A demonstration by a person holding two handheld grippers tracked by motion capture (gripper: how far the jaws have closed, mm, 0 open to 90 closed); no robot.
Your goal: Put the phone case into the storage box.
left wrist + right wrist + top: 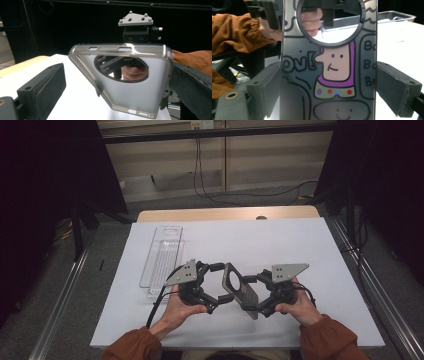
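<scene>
From above, a clear plastic tray (pixel 161 260) lies at the left of the white table (pixel 310 250). The left claw (pixel 220 282) stands released, its pads wide around the phone case (pixel 240 292) without pressing it. The right claw (pixel 255 295) is clenched on the case's two long edges, holding it upright above the table's near middle. The right gripper view shows the case's cartoon print (pixel 335 71); the left gripper view shows its plain inner side (pixel 130 87). Bare table lies at the right.

Lab: black curtains (pixel 45 180), rig rails (pixel 60 305).
</scene>
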